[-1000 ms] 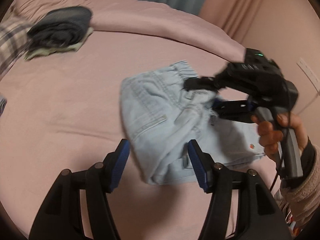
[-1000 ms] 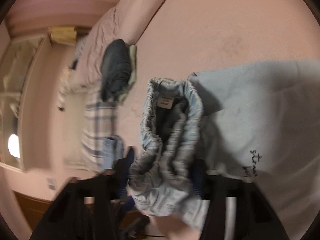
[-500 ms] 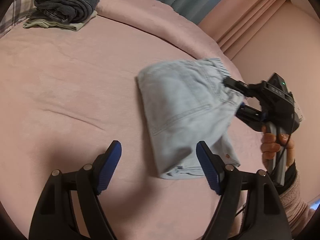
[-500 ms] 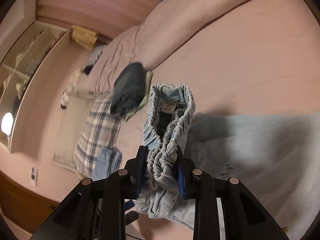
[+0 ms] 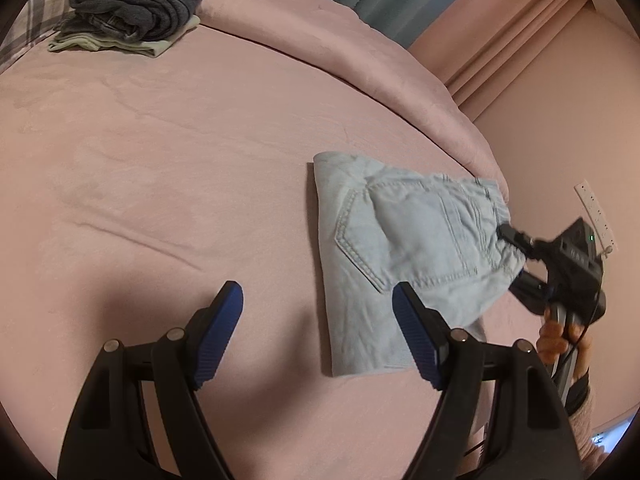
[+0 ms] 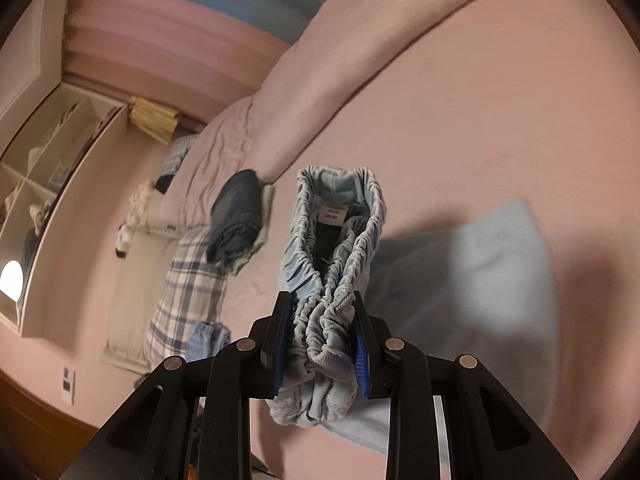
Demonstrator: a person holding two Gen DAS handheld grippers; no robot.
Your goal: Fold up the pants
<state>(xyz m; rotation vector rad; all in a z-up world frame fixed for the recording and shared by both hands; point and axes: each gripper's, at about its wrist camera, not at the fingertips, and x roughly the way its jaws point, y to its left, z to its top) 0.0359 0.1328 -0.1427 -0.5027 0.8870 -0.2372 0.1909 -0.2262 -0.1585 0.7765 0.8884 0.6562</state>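
Light blue denim pants (image 5: 404,240) lie folded on the pink bed (image 5: 160,160), back pocket up. My right gripper (image 6: 322,344) is shut on the bunched elastic waistband (image 6: 332,264) and holds that end lifted; it also shows in the left wrist view (image 5: 516,252) at the right edge of the bed. The rest of the pants (image 6: 460,272) spreads flat beyond it. My left gripper (image 5: 320,332) is open and empty, hovering above the bed just left of the pants' near corner.
A stack of folded dark clothes (image 5: 136,12) sits at the far left of the bed, beside a plaid cloth (image 6: 188,280). A rolled pink duvet (image 5: 340,52) runs along the far side. Shelves (image 6: 44,168) line the wall.
My right gripper has pulled the waistband to the right, stretching the pants flatter with the pocket side up. My left gripper has drawn back from the pants and stayed open.
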